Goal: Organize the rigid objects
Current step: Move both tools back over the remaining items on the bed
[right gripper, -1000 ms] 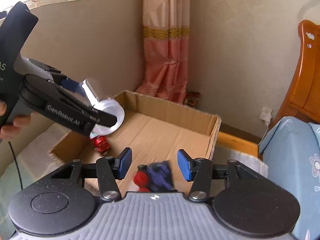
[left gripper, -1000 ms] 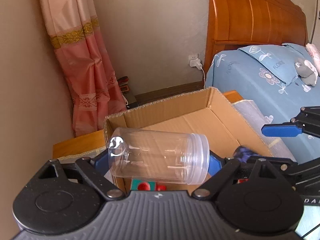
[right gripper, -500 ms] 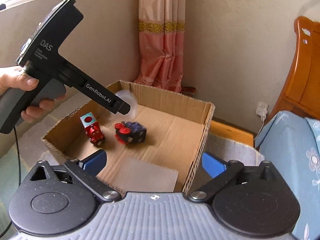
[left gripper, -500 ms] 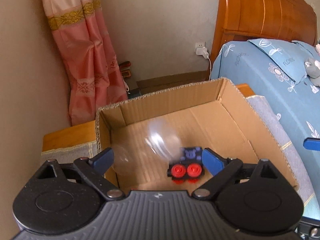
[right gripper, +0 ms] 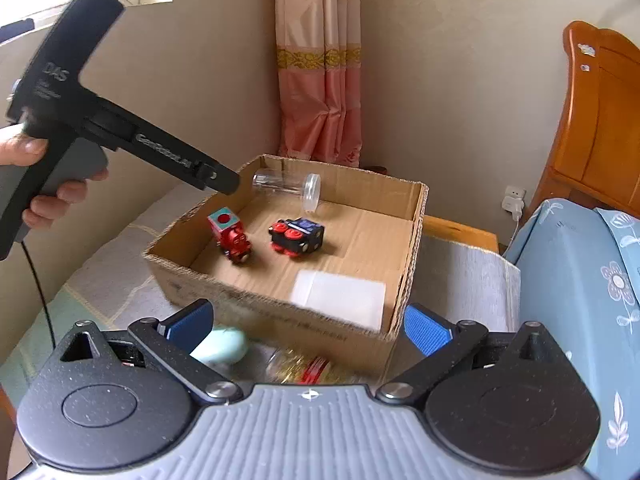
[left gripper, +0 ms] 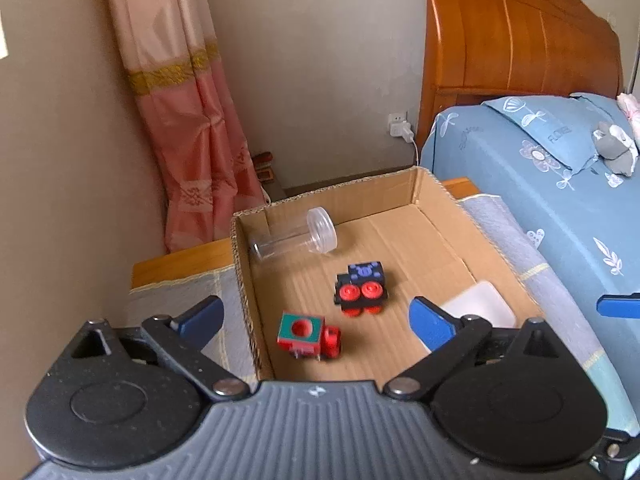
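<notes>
Clear jar [left gripper: 294,236] inside cardboard box [left gripper: 496,240]

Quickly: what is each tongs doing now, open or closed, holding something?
Left tongs: open, holding nothing.
Right tongs: open, holding nothing.

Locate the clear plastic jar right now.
The clear plastic jar lies on its side in the far left corner of the cardboard box, beyond the black-and-blue toy train; no gripper holds it.
</notes>
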The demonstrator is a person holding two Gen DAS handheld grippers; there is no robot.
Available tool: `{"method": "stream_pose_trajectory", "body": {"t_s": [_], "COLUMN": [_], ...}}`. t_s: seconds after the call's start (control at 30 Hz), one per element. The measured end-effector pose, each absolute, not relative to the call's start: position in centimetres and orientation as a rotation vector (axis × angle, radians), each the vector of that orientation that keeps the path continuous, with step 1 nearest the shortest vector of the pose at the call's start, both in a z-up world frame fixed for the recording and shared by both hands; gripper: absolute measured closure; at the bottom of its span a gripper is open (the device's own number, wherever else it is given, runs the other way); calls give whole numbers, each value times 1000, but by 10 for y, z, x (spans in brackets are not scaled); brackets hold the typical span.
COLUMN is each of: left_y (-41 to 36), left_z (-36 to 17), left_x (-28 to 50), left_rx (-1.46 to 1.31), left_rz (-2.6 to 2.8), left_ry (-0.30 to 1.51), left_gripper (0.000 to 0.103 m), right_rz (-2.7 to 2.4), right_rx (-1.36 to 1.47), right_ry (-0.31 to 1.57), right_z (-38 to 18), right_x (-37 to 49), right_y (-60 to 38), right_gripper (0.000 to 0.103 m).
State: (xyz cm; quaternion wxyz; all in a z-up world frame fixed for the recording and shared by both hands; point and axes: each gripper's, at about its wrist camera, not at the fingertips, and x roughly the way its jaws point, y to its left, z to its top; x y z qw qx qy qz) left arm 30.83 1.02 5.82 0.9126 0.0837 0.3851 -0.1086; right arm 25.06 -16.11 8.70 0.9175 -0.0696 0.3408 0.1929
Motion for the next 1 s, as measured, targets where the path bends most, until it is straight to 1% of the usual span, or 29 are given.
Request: {"method": "stream_pose_trajectory", "body": {"t_s": [0.23, 0.5, 0.77, 1.0], "left_y": [21, 38, 57, 73], "left_z": [59, 27, -5, -26], "left_x": [249, 201, 170, 151], "left_rx": [189, 164, 96, 37], "left_rz": [-224, -183, -80, 18], "left_ry": [742, 762, 816, 818], "left_gripper": [4, 3, 3, 3], "right_rz": [388, 458, 639, 759], "right_rx": [-122, -69, -180, -263], "right_ry": [680, 712, 696, 687], "right_z": [72, 39, 28, 19], "right_x": [204, 174, 157, 160], "right_y": [-151, -136, -112, -91], "right_gripper": [0, 0, 0, 0]}}
